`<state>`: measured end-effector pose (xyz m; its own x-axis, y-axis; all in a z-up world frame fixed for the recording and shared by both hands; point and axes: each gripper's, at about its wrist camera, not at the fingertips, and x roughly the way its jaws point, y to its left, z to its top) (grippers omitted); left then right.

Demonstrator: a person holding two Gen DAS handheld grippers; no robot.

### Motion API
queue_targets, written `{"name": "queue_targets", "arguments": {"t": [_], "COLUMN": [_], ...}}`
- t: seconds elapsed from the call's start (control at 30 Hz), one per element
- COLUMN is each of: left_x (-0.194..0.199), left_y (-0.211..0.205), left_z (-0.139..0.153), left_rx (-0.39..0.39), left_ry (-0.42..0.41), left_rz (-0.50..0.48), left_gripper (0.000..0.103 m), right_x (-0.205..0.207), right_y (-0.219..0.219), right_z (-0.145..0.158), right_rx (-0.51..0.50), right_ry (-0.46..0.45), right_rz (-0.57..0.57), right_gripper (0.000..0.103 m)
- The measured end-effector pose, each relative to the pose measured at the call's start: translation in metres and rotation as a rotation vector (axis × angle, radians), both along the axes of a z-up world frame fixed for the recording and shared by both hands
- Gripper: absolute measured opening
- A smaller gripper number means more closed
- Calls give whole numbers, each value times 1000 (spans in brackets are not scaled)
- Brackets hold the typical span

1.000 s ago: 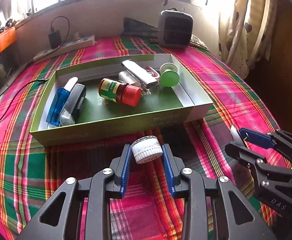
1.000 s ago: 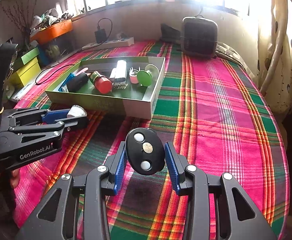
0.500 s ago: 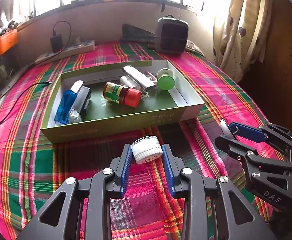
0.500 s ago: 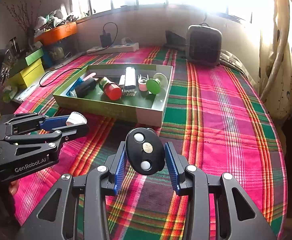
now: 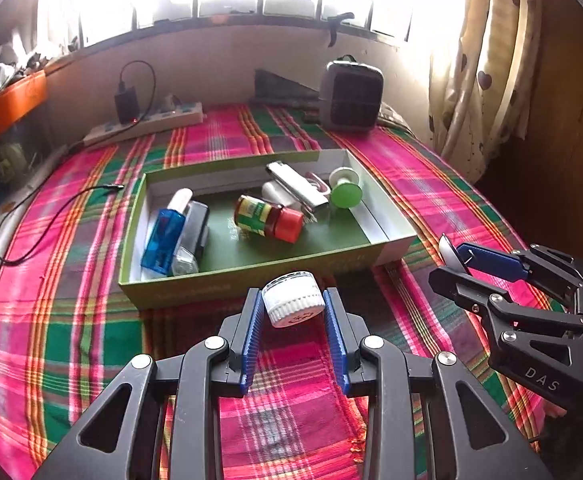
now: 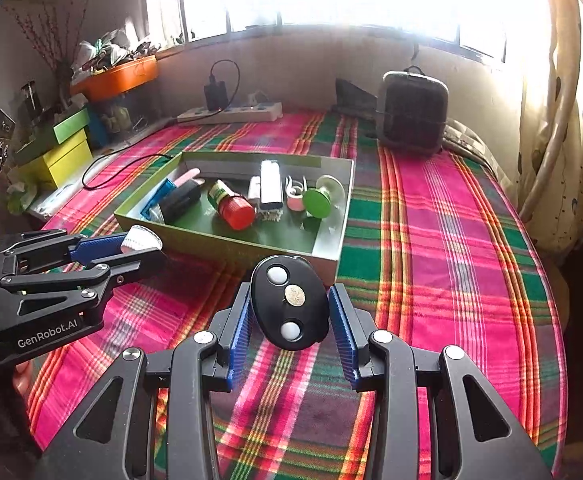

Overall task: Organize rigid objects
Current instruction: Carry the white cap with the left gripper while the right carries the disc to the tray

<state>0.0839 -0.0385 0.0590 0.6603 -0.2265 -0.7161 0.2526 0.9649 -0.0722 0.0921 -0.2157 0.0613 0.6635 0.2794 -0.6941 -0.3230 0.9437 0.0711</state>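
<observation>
My left gripper [image 5: 292, 304] is shut on a small white ribbed jar [image 5: 293, 303], held above the plaid cloth just in front of the green box [image 5: 251, 276]. My right gripper [image 6: 289, 308] is shut on a black oval device [image 6: 288, 307] with two white buttons and a coin-like disc, also above the cloth near the box's front right corner [image 6: 329, 264]. The box holds a red-capped bottle [image 5: 269, 218], a blue bottle [image 5: 163, 236], a silver lighter [image 5: 297, 188] and a green-topped spool [image 5: 345, 194]. Each gripper shows in the other's view: the right gripper [image 5: 457, 258], the left gripper [image 6: 141, 242].
A power strip with a charger [image 5: 147, 122] and a dark heater-like box [image 5: 349, 96] stand at the back by the wall. A black cable [image 5: 51, 220] trails on the left. Curtains [image 5: 479, 60] hang at the right. Yellow and green boxes [image 6: 57, 148] sit far left.
Both grippers have risen and drawn back a little with their objects still held; the box now looks smaller and farther in both views.
</observation>
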Motion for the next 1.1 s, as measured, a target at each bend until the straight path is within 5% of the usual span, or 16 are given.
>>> {"name": "queue_targets", "arguments": {"t": [0.47, 1.1], "left_x": [16, 70], "left_y": [16, 36], "left_z": [17, -1], "left_rx": [-8, -63], "left_ry": [-40, 32], "left_rz": [0, 29], "left_gripper": [30, 30], "right_x": [20, 75], "right_y": [10, 21], "right_z": [13, 2], "right_rx": [-1, 7], "right_ry": [-23, 44], "right_rz": [12, 26], "right_gripper": [39, 39]}}
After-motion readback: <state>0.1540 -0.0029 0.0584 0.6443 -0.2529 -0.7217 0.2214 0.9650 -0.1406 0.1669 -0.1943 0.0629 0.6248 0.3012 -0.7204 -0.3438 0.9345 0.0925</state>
